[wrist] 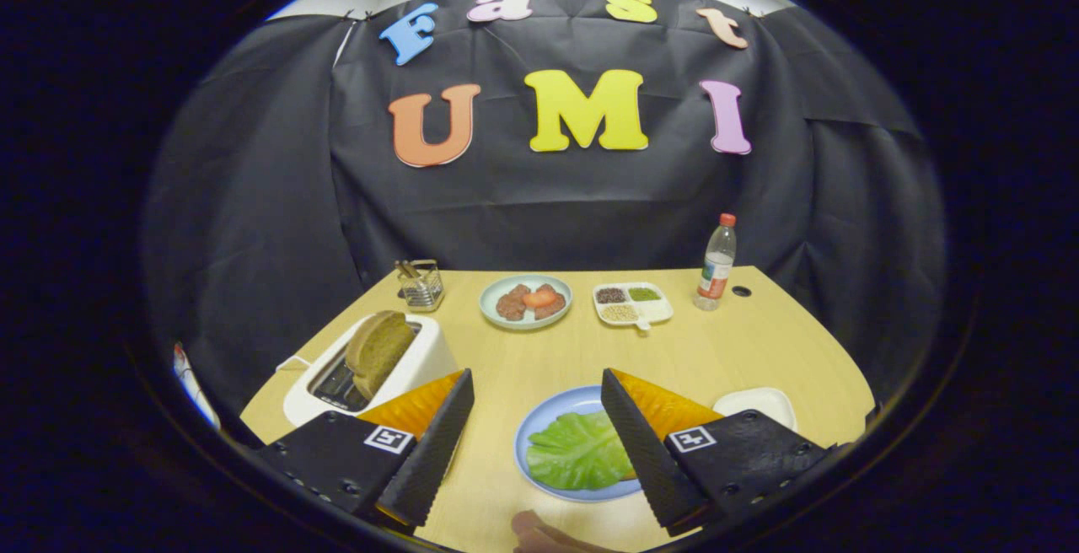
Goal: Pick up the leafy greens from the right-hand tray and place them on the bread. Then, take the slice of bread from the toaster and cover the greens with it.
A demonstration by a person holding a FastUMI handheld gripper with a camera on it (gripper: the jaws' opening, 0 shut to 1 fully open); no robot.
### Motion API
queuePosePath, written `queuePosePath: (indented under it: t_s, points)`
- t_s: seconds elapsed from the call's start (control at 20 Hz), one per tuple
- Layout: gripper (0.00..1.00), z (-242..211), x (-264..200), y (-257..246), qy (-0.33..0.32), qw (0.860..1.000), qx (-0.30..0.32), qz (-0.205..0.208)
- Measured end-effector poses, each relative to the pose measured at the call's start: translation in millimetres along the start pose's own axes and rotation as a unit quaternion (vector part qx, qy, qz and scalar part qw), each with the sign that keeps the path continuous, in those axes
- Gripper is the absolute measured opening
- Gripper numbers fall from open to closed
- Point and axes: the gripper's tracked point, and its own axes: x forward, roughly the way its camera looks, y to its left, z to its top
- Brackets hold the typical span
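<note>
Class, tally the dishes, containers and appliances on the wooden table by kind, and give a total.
Round plates: 2, pale green plate of meat, blue plate with lettuce leaf
White trays: 2, divided, plain
Plastic bottle: 1
White toaster: 1
Clear holder: 1
Total: 7
Gripper open.

Leafy greens (579,452) lie flat on plate; brown bread slice (377,351) upright in toaster.

gripper view rides on the gripper (537,443), above the near edge of the wooden table (742,351), tilted down and forward along the two spread fingers; close to the blue plate (527,439), toaster (421,359) just left, cloth wall far behind
</note>
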Motion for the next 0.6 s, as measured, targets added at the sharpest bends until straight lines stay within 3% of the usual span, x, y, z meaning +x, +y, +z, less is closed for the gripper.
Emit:
queuePosePath:
  t_s: [0.6]
  points:
    - [0.96,19,40,112,0.041,0.995,0.040,0.076]
